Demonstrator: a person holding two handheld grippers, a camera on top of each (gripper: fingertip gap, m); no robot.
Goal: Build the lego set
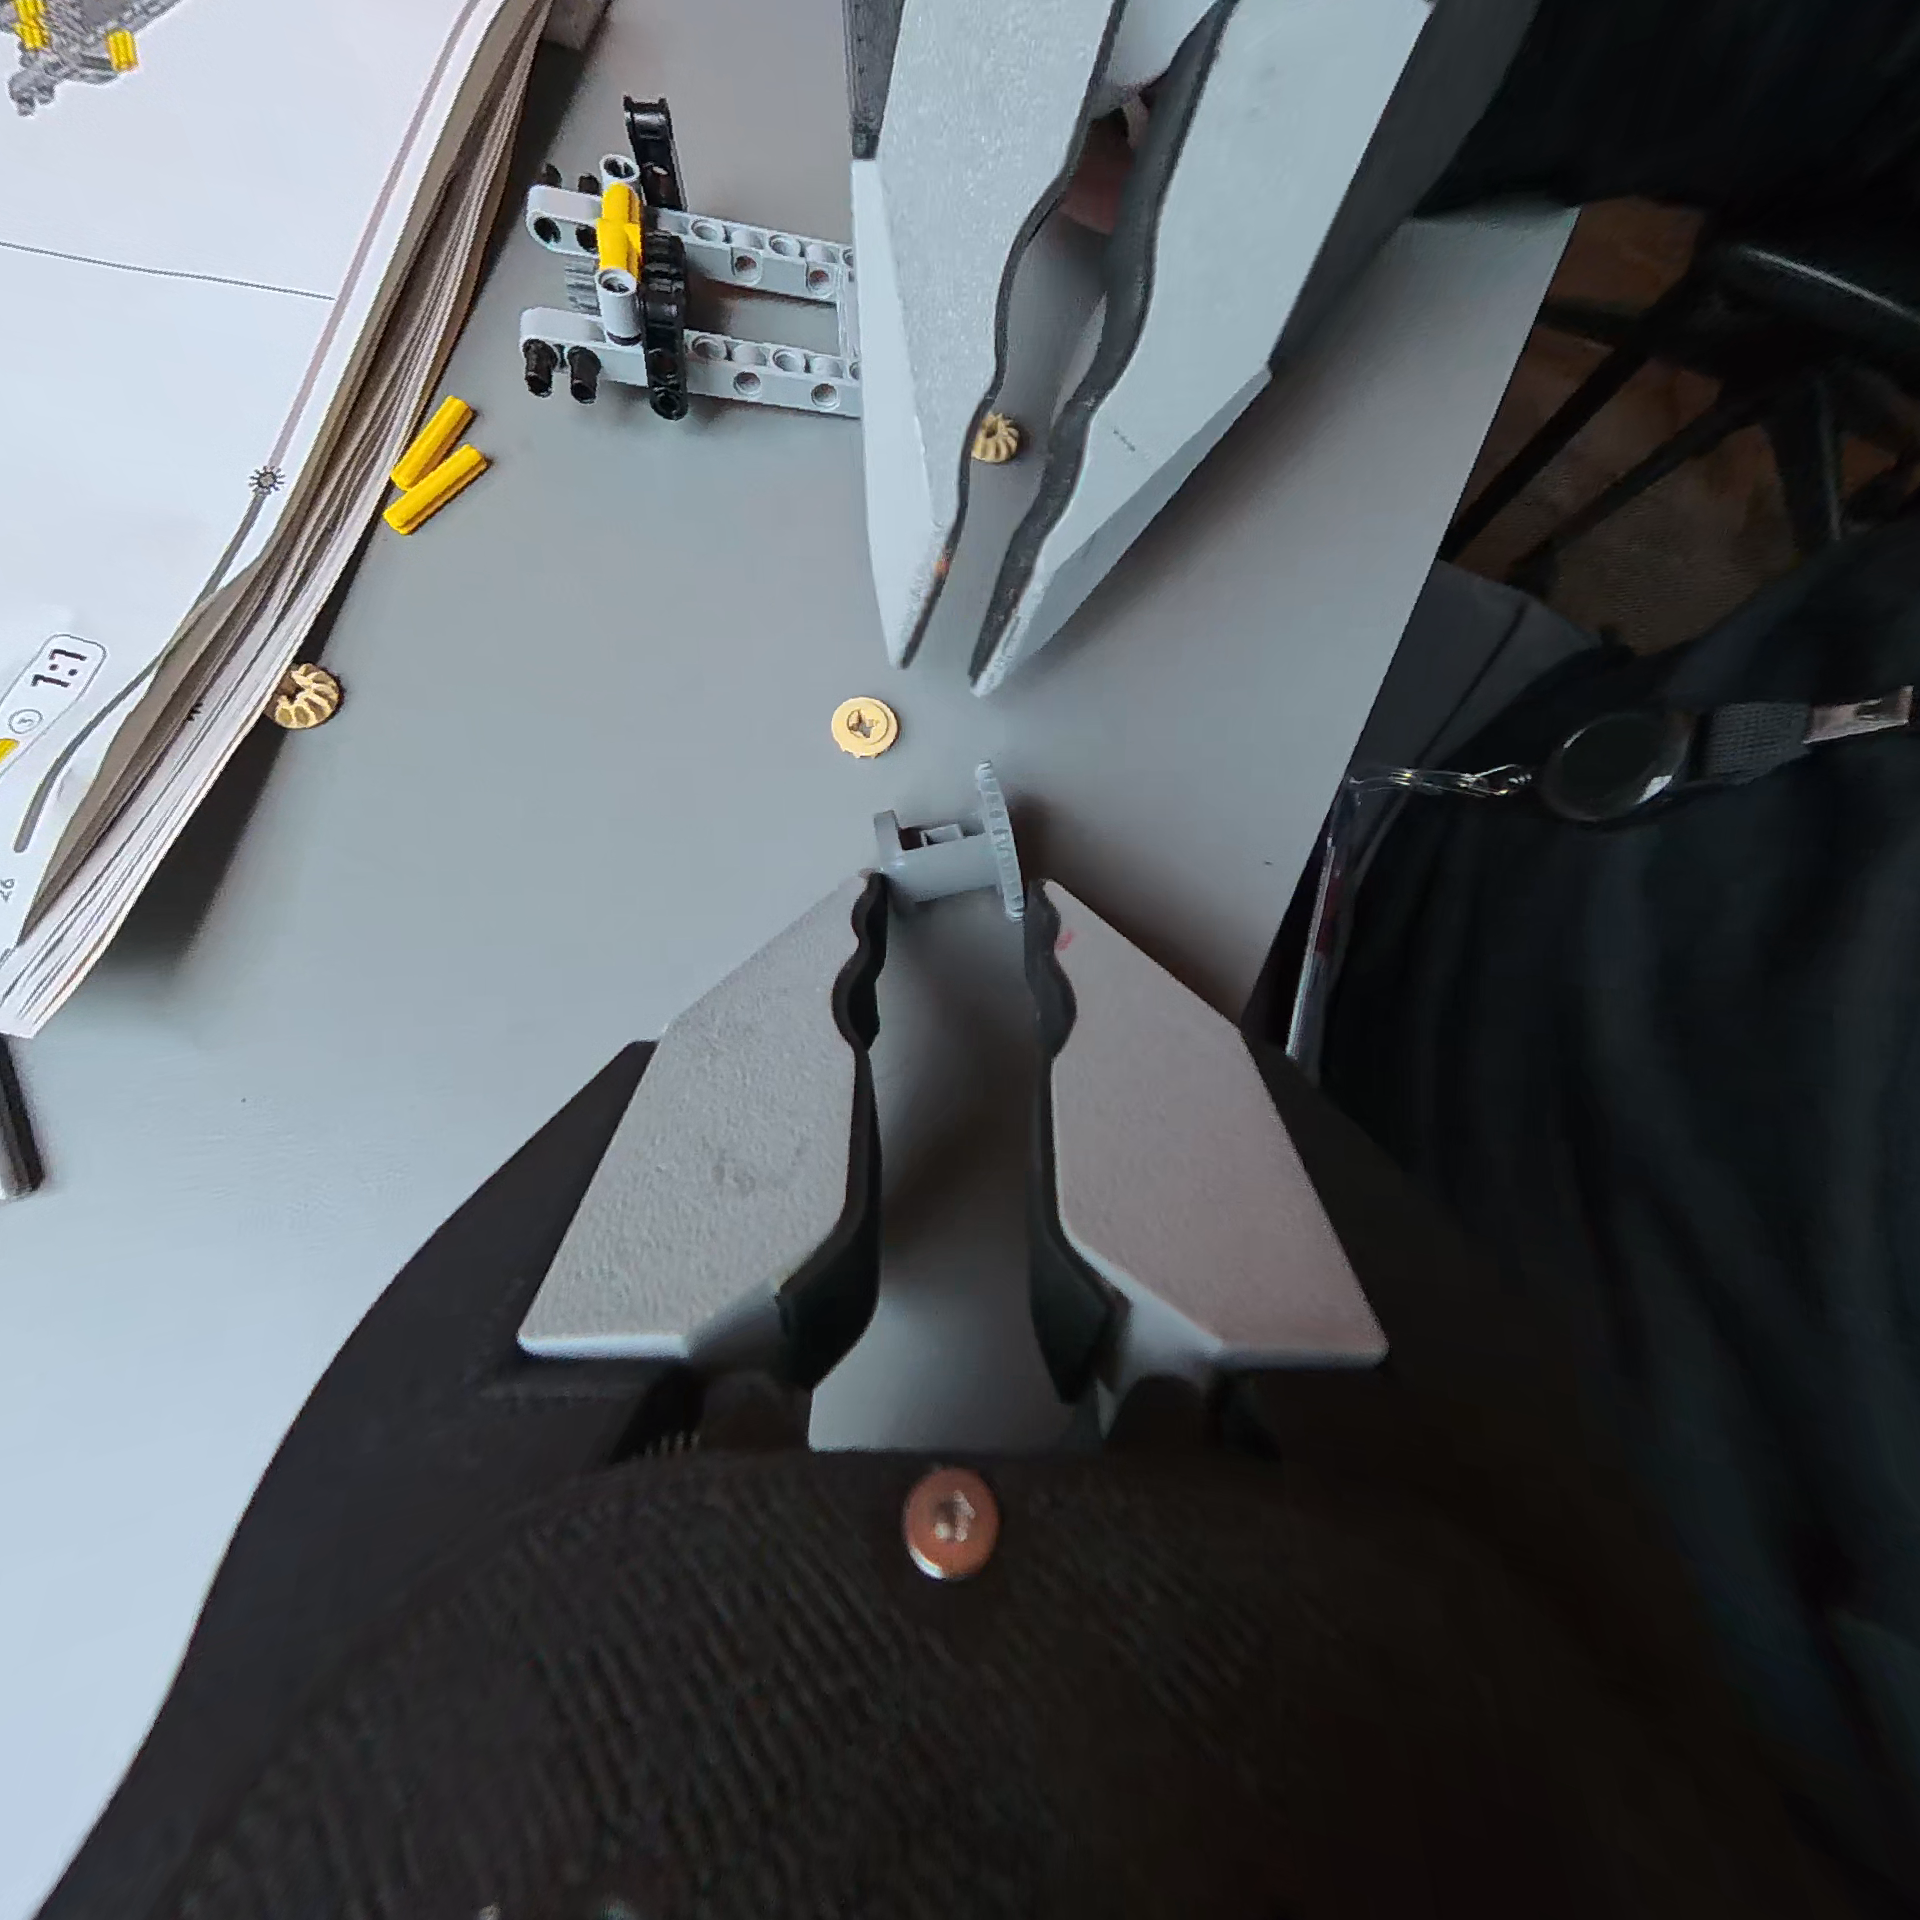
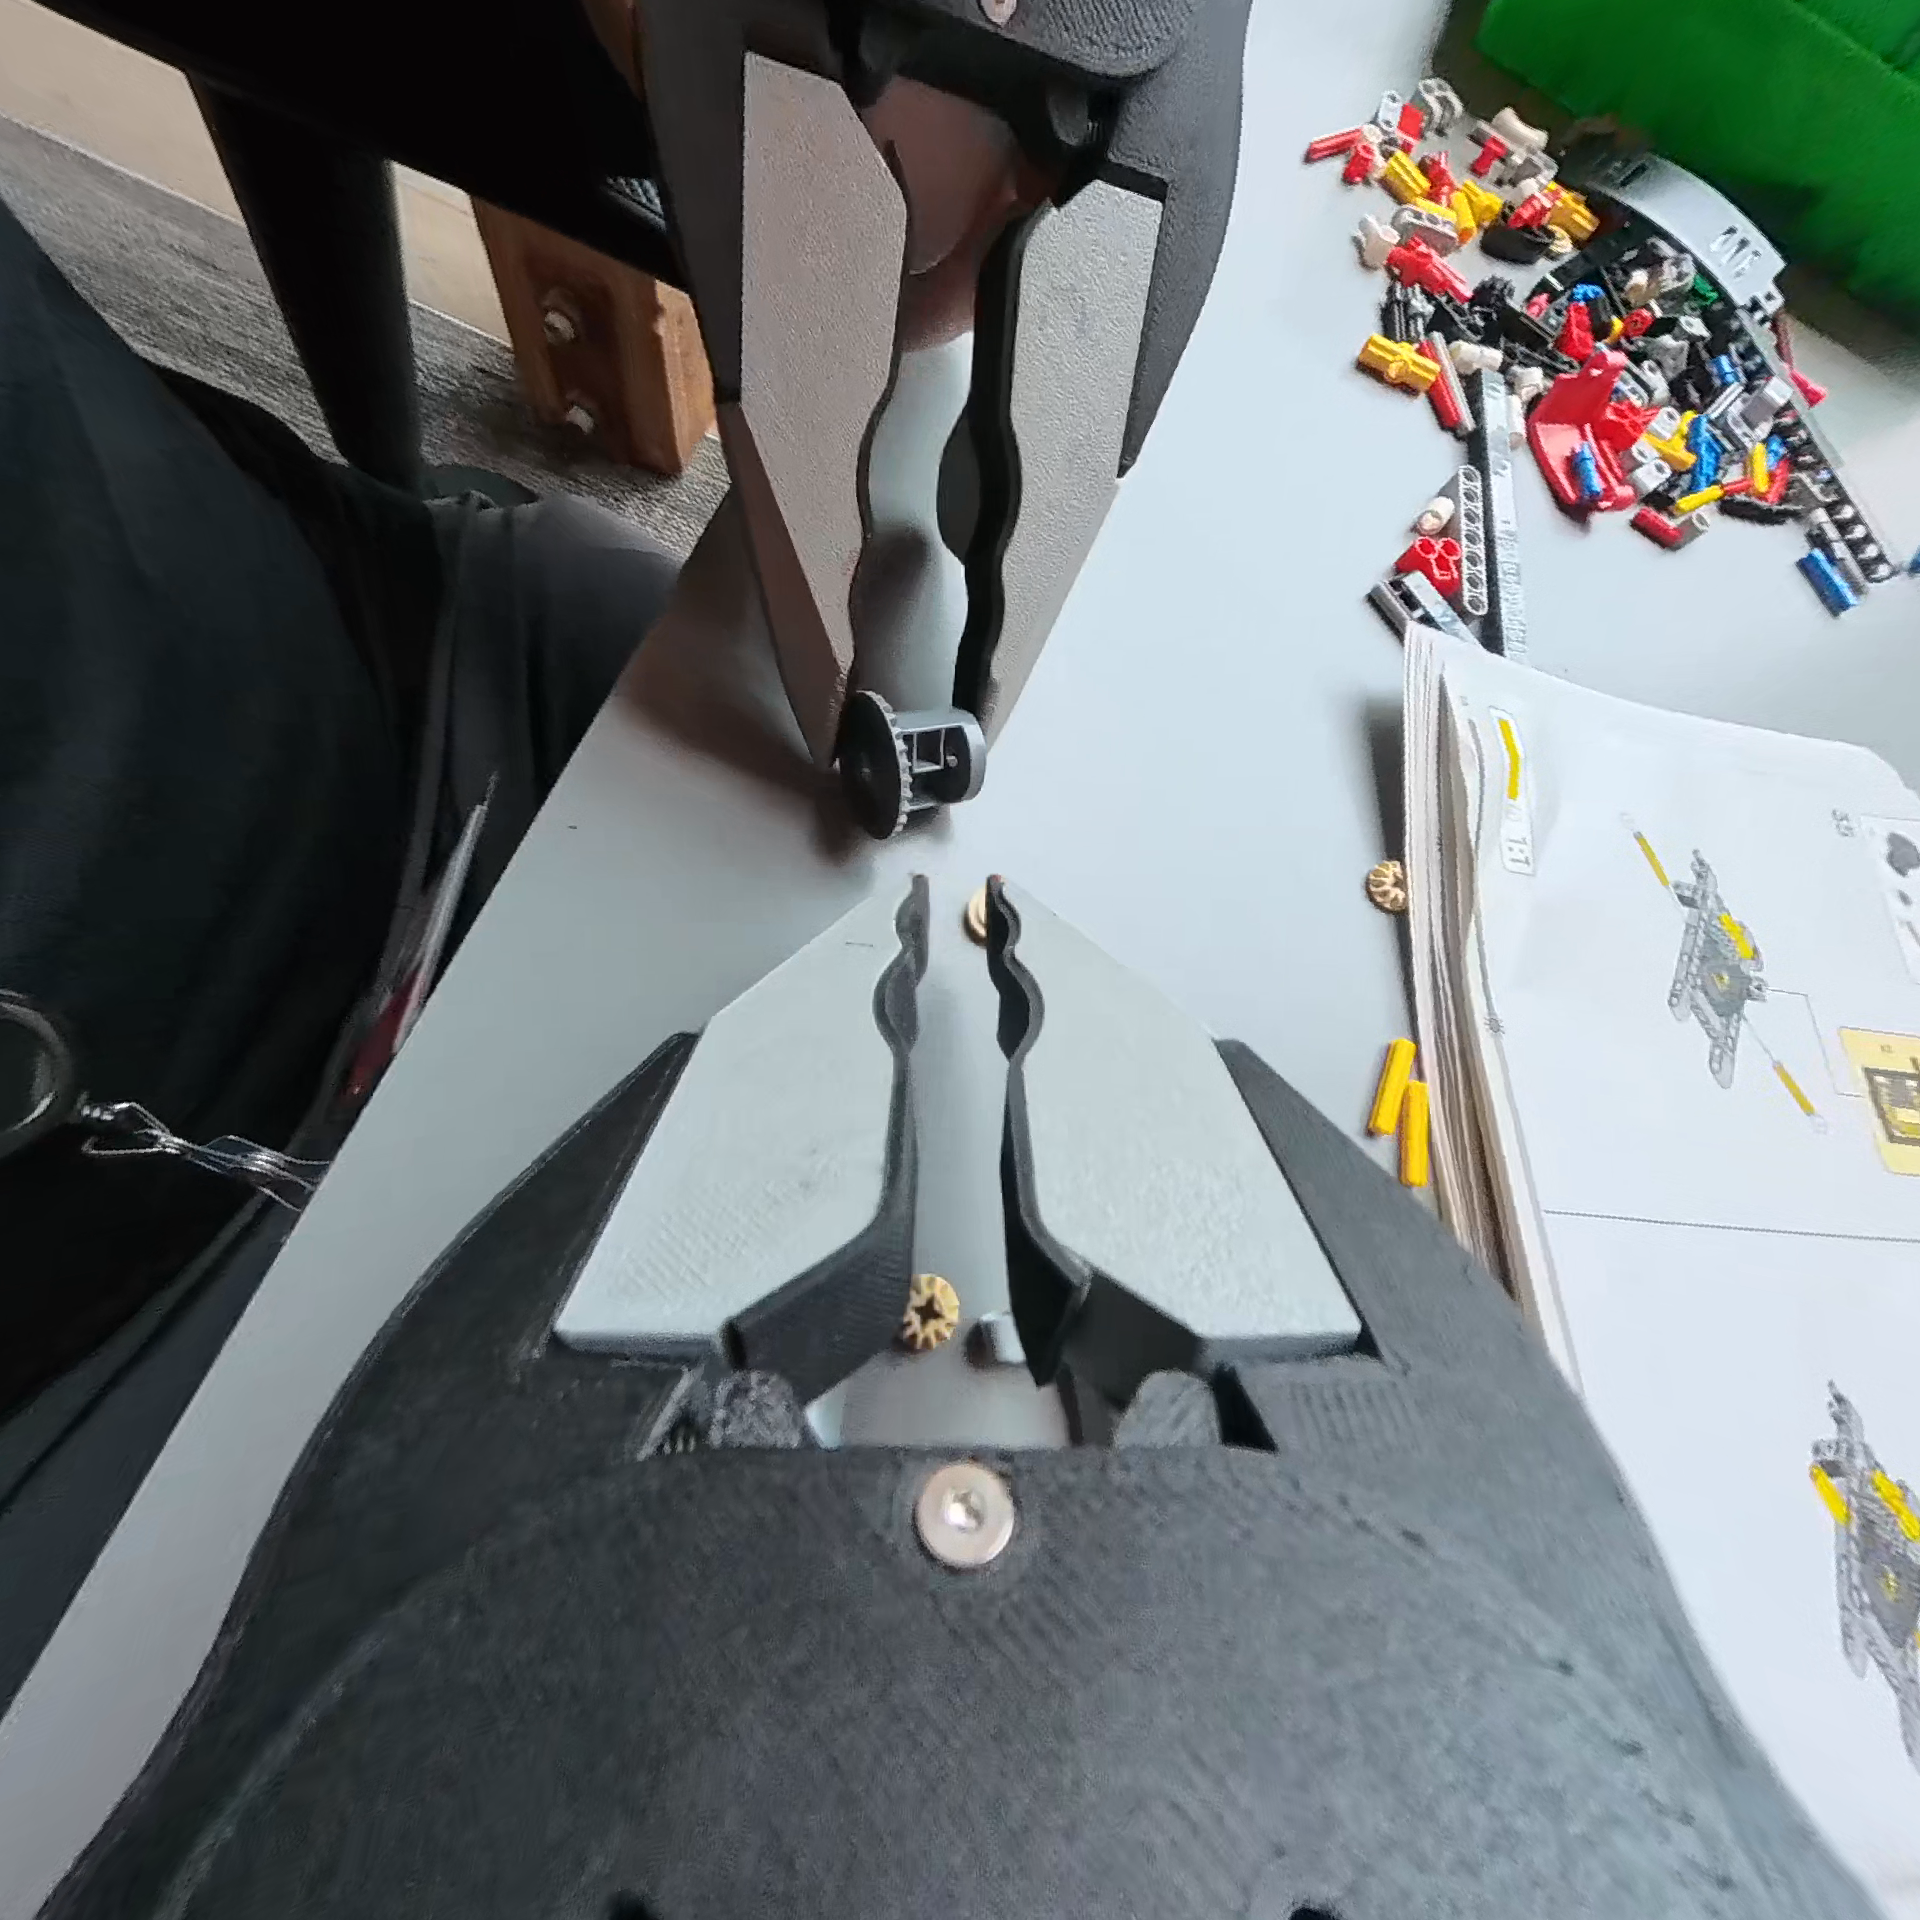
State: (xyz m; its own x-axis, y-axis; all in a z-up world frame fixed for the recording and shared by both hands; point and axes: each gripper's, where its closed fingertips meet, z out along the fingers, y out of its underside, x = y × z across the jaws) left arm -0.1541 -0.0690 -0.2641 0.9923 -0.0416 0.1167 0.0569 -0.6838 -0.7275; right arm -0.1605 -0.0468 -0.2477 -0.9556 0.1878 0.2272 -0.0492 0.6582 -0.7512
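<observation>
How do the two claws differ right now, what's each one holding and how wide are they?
The left claw is shut on the grey gear housing, its tips spread to that part's width; the right claw holds nothing, its tips a narrow gap apart. The left claw grips its part at the table's near edge; the right claw's tips sit beside the flat tan round piece without touching it. Both have grey fingers with wavy black pads and point toward each other.

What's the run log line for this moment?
left gripper: shut on grey gear piece | right gripper: open, empty, over tan round piece | grey frame assembly: on table, untouched
</observation>
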